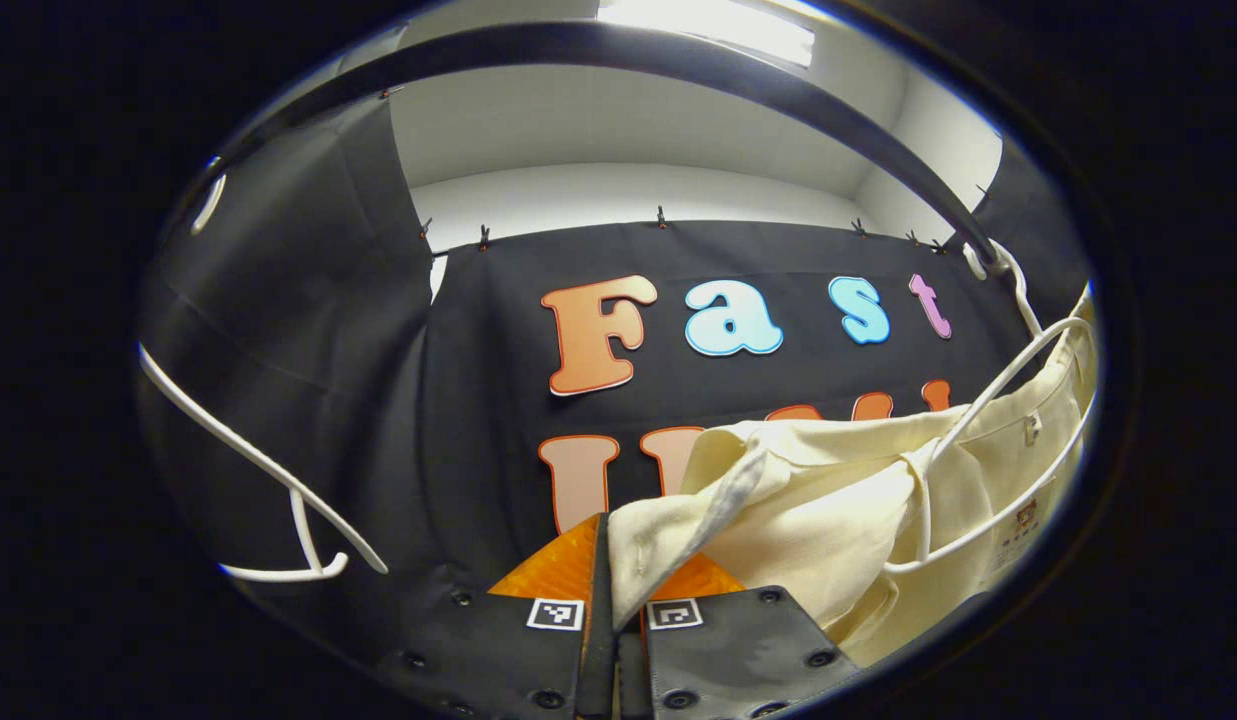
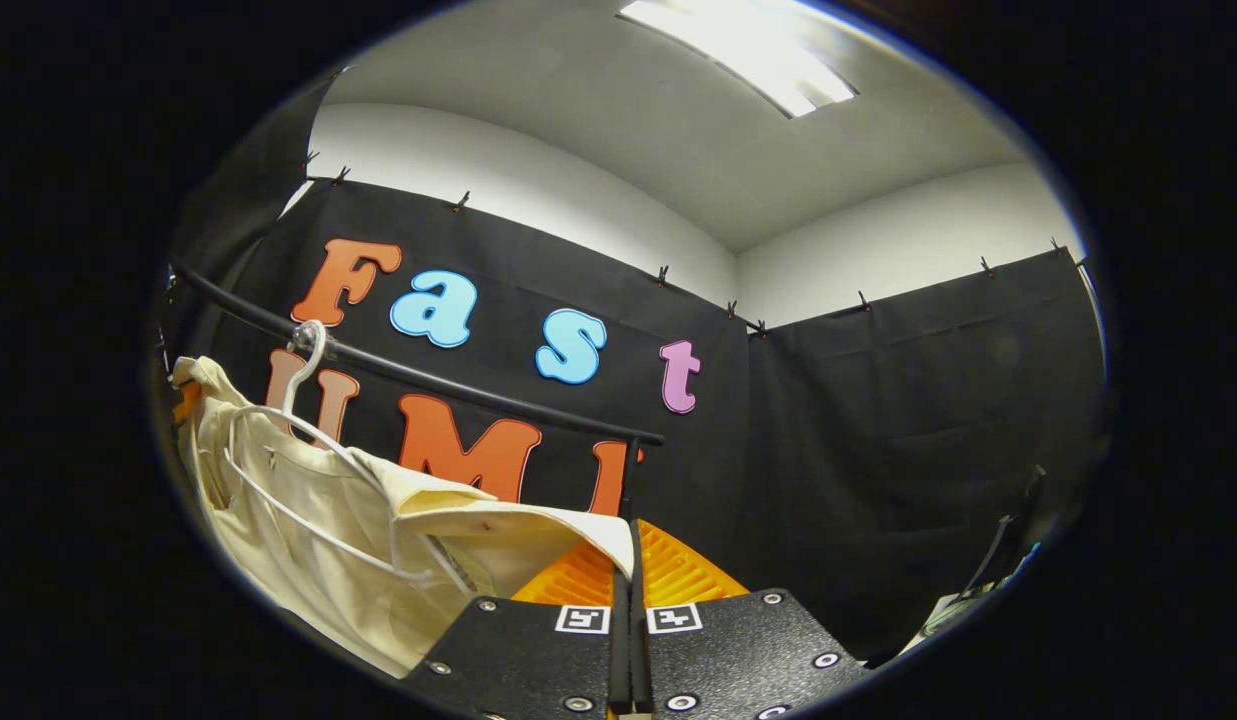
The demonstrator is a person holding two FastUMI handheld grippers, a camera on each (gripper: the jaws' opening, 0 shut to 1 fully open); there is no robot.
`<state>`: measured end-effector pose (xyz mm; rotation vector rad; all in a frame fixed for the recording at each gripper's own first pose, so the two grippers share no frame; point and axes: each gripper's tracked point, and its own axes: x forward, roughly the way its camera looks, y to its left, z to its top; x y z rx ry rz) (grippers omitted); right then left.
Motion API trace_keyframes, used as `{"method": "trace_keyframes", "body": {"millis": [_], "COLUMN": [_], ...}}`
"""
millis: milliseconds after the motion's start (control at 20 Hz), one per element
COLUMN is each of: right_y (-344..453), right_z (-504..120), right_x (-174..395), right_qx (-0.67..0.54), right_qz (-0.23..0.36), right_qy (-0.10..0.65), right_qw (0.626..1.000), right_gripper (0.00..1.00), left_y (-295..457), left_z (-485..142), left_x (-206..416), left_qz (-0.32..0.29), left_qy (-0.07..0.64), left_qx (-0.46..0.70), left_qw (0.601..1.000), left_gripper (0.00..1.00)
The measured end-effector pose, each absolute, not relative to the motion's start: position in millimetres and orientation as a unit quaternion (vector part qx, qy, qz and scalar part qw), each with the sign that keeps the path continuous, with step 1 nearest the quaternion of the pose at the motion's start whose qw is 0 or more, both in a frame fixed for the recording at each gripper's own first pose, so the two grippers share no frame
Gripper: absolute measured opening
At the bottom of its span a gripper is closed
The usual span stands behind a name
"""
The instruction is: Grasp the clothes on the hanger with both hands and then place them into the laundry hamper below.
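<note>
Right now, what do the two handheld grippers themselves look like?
Both look alike: the left gripper and right gripper each have two flat dark finger plates fastened with round screws, a small square black-and-white marker on each plate near the fingertips, and ridged pads.

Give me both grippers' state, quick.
Left gripper: shut on the cream cotton shirt.
Right gripper: shut on the same shirt's edge, still on its white wire hanger.

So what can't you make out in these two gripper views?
- Laundry hamper below: both views look upward, so its place is unknown.
- Cream cloth garment: right part cut off at the left gripper view's edge.
- White wire hanger: its shoulders lie under the cloth.
- Left tongs fingertips: covered by cloth.
</note>
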<state>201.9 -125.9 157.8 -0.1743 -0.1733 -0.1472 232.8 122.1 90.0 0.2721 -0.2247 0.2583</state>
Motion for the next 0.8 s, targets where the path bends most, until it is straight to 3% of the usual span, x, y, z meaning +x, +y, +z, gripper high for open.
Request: {"method": "trace_keyframes", "body": {"millis": [350,800], "right_y": [-128.2,-112.3], "right_z": [122.9,55.8], "right_x": [233.8,228.7], "right_qx": [-0.064,-0.068], "right_qz": [-0.068,-0.059], "right_qy": [-0.057,-0.016], "right_qw": [0.994,0.996], "right_gripper": [0.0,0.0], "left_y": [127.5,143.4], "left_z": [80.5,36.0], "left_x": [234.1,227.3], "left_qz": [0.137,0.15], "left_qy": [-0.087,-0.043], "left_qx": [0.124,0.154], "left_qw": [0.979,0.976], "left_gripper": [0.09,0.09]}}
